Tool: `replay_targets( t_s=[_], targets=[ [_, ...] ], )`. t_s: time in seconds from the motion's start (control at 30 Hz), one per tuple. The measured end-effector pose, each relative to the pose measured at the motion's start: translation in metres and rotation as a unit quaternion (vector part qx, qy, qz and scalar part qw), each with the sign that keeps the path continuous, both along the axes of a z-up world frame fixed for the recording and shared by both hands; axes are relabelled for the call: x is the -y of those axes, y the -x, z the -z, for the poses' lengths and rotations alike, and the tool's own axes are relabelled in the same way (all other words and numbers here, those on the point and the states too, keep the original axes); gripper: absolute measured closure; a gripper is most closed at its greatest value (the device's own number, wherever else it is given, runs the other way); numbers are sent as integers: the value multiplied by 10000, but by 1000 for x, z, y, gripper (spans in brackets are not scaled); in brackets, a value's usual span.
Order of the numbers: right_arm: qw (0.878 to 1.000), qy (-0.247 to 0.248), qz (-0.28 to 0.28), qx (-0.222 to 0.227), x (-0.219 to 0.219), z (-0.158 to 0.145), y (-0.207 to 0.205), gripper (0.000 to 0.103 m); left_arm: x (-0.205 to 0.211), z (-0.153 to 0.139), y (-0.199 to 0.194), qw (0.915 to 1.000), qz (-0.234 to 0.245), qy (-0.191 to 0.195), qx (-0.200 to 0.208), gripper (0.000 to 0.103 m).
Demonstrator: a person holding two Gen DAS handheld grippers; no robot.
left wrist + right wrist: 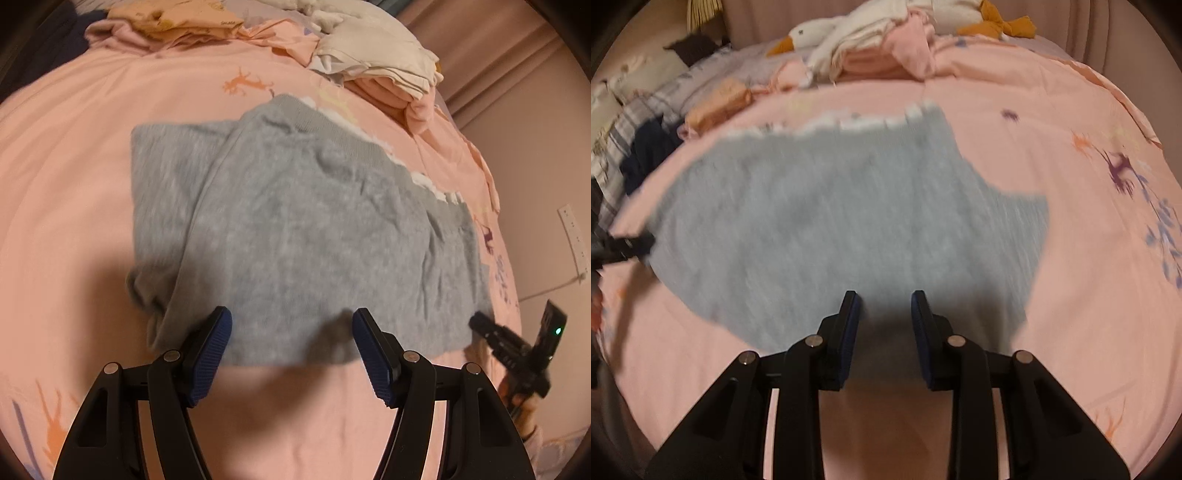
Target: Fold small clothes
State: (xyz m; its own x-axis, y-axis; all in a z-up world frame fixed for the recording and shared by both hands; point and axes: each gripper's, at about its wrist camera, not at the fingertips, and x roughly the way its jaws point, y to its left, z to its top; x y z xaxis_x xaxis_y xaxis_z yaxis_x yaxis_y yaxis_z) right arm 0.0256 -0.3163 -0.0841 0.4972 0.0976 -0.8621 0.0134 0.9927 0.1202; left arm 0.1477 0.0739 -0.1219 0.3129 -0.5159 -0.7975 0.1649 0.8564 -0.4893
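Observation:
A small grey knit garment [295, 229] lies flat on the pink bed cover, with a white frilly trim along its far edge and one sleeve folded over at the left. It also shows in the right wrist view [831, 229], blurred. My left gripper [291, 325] is open and empty above the garment's near hem. My right gripper [884, 306] is open and empty over the garment's near edge. The right gripper also shows at the right edge of the left wrist view [517, 350].
The pink bed cover [74, 184] has printed figures. Folded clothes are piled at the far side: a white and pink stack [384, 62] and an orange one [177, 18]. A goose plush [827, 33] and dark clothes [646, 155] lie beyond. A wall [546, 147] stands at the right.

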Motion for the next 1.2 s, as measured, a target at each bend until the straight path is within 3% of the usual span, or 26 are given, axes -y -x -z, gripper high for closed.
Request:
replay_targets(
  t_s=[0.27,0.3,0.37,0.43,0.47,0.6,0.73,0.93,1.07,1.2],
  targets=[
    [9995,-218,216,-45,2,-5,35,72,-29,-8,38,9986,-402,319,-96,36],
    [9991,-340,237,30,2,-11,42,70,-33,-9,44,9982,-455,380,-77,36],
    [9976,-598,242,259,1,-22,56,53,-47,-12,55,9966,-602,570,-22,36],
    [9953,-797,248,497,-3,-32,67,46,-58,-12,57,9942,-771,743,-35,30],
    [9931,-968,237,611,-6,-36,72,45,-64,-11,56,9926,-867,851,-68,26],
    [9857,-1468,241,790,-19,-41,78,44,-77,-1,44,9825,-1230,1377,-235,25],
    [9811,-1739,173,830,-33,-40,75,43,-85,12,25,9700,-1481,1885,-401,25],
    [9794,-1873,82,745,-44,-35,71,42,-90,22,-10,9563,-1677,2345,-488,25],
    [9779,-1989,109,633,-44,-27,65,42,-82,26,-41,9577,-1510,2381,-578,25],
    [9753,-2122,107,600,-45,-22,53,42,-69,23,-64,9666,-1280,2156,-535,25]
  ],
)
